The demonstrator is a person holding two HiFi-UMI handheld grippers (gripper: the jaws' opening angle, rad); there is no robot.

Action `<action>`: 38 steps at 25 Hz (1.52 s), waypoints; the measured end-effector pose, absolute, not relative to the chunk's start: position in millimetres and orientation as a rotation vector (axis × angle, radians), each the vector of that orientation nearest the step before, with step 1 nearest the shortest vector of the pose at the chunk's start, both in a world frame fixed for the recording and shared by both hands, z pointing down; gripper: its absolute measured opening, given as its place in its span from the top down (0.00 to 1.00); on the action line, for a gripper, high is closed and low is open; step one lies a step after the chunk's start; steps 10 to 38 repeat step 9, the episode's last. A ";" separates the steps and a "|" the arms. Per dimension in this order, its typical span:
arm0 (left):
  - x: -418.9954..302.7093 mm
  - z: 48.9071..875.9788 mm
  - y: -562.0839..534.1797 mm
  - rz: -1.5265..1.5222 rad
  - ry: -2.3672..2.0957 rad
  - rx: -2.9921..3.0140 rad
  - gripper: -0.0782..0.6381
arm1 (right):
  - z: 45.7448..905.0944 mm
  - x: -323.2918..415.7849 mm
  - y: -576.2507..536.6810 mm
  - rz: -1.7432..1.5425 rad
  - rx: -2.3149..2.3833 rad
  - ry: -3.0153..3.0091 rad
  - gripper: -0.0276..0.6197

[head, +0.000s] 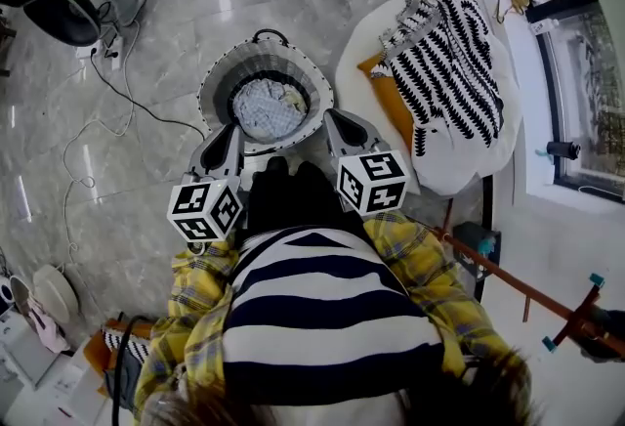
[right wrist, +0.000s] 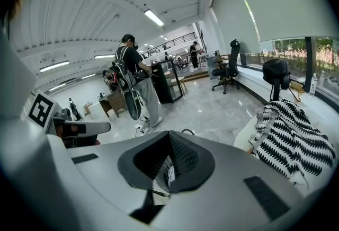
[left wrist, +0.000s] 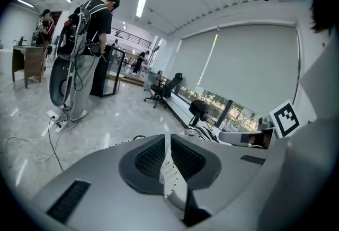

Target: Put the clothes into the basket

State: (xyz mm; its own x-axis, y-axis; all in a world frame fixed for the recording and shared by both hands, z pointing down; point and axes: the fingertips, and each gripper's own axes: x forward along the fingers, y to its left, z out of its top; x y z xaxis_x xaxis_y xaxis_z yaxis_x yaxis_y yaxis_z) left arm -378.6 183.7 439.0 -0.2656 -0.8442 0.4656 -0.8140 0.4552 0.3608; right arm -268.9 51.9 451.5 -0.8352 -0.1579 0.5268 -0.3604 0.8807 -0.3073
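Two grey moulded shells are seen, the left gripper (head: 232, 134) and the right gripper (head: 339, 123), each lined with black ribbed pads (left wrist: 151, 158) and cut with black rectangular slots (left wrist: 69, 201). A white cube with black square markers (head: 205, 209) is fixed at the left one's six o'clock end, and a matching cube (head: 371, 182) at the right's. A navy-and-white striped top (head: 322, 317) is worn, with yellow plaid sleeves (head: 200, 312) at its nine and three o'clock.
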 end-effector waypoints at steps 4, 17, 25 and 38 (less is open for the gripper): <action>-378.2 445.1 183.9 -0.072 -2.096 1.354 0.83 | 451.1 -269.9 50.6 0.540 0.373 -2.549 0.92; -376.7 449.1 182.8 -0.061 -2.090 1.347 0.83 | 450.4 -271.7 47.4 0.535 0.381 -2.552 0.92; -376.7 449.1 182.8 -0.061 -2.090 1.347 0.83 | 450.4 -271.7 47.4 0.535 0.381 -2.552 0.92; -376.7 449.1 182.8 -0.061 -2.090 1.347 0.83 | 450.4 -271.7 47.4 0.535 0.381 -2.552 0.92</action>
